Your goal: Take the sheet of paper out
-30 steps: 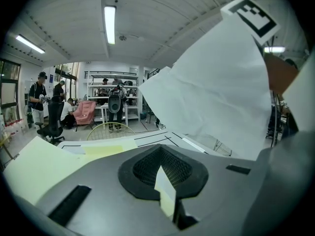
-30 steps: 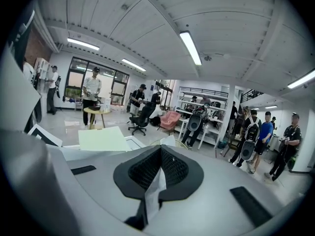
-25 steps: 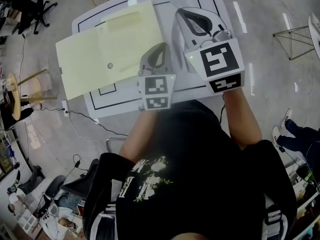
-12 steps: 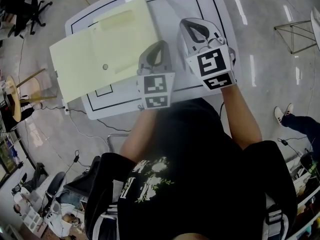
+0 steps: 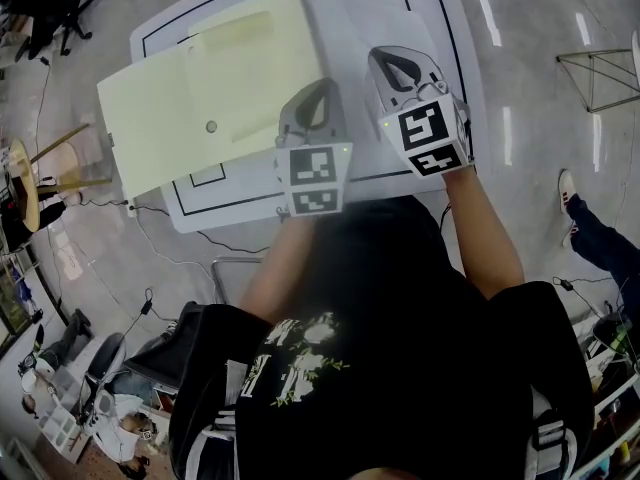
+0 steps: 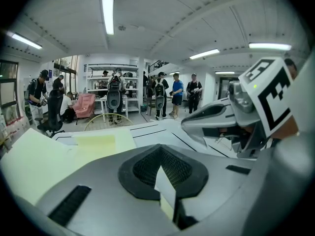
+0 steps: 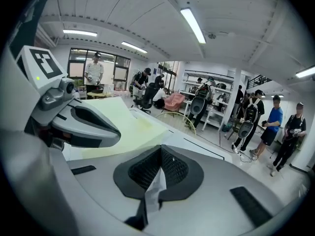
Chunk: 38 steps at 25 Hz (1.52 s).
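Head view: overhead, steeply down.
Left gripper view: low along its jaws — faces far.
Right gripper view: likewise.
Shared: table (image 5: 440, 18), left gripper (image 5: 320, 86), right gripper (image 5: 385, 54).

Bright, even light falls from ceiling tube lamps (image 6: 107, 14) — their glare lies in white streaks on the glossy floor (image 5: 505, 133) in the head view. Shadows are faint. Both gripper views bulge fisheye-fashion, with black corners; the left gripper (image 6: 162, 173), close to its lens, looks slightly soft.
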{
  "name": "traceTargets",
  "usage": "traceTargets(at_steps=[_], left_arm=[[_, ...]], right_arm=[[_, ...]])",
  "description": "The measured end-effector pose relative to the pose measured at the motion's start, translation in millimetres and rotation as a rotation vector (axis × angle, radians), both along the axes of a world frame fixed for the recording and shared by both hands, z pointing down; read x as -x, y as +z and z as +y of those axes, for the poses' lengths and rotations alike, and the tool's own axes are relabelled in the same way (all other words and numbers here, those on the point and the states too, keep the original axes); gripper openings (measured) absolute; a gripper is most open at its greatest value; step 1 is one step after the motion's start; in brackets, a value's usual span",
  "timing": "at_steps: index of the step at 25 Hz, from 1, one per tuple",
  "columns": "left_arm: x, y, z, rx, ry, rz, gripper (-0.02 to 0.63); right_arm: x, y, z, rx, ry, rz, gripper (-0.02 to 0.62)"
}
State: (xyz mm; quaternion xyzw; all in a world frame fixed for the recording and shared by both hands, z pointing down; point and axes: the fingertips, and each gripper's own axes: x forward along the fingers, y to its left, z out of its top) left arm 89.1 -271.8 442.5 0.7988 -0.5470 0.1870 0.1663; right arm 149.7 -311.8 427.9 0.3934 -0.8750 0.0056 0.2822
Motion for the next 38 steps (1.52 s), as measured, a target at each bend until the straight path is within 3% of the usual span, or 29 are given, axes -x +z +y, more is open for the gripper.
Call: traceTargets(at_steps=[28,32,38], left_arm=[[-3,25,-26,0.073,-0.071,-0.012,-0.005],[-1,30,-25,0.078,-0.074,-0.011,-0.006],[-3,31,-25,0.079,-0.067,-0.012,-0.006]], right_arm=[[10,99,-17,0.192,-0.208,0.039,0.003],[15,107,-14,0.236,-0.221,0.018,0.003],[15,103,-14,0.221,-0.209,0.012,0.005]])
